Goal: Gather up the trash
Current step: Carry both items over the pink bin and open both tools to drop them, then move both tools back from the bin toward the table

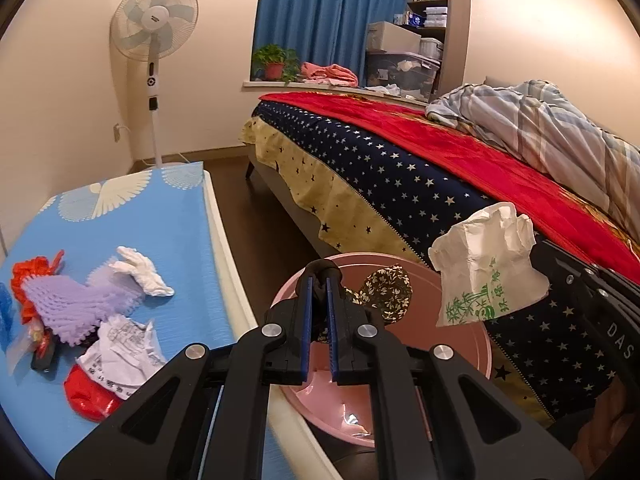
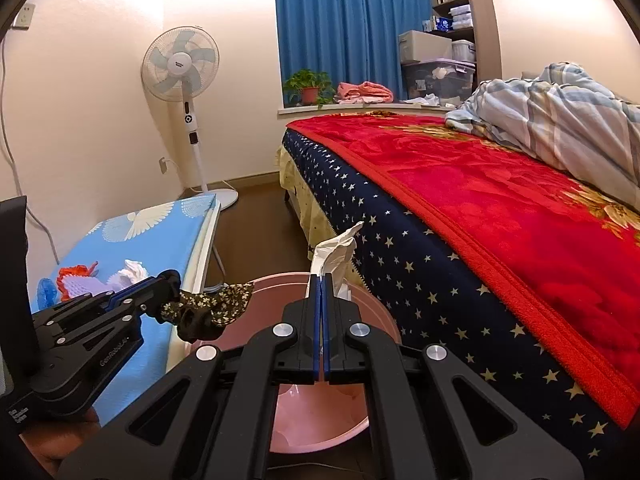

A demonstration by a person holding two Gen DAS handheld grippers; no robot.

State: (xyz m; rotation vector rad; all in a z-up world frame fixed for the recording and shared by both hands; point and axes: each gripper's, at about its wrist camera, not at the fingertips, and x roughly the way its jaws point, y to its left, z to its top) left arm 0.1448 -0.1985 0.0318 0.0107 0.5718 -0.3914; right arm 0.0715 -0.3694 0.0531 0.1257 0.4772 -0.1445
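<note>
My left gripper (image 1: 319,276) is shut on a dark floral cloth scrunchie (image 1: 386,292), which hangs over the pink basin (image 1: 472,344). From the right wrist view the same left gripper (image 2: 170,280) holds the scrunchie (image 2: 216,306) above the pink basin (image 2: 372,312). My right gripper (image 2: 321,280) is shut on a white plastic bag (image 2: 336,252) with green print, also above the basin. The bag (image 1: 484,268) shows at the right in the left wrist view. More trash lies on the blue mat (image 1: 168,232): crumpled white paper (image 1: 142,272), purple foam netting (image 1: 76,300), printed paper (image 1: 120,340) and red plastic (image 1: 86,400).
The low table with the blue mat stands left of the basin. A bed (image 2: 480,208) with a red blanket and a star-print cover runs along the right. A standing fan (image 2: 188,80) is by the far wall. Brown floor (image 1: 256,208) lies between table and bed.
</note>
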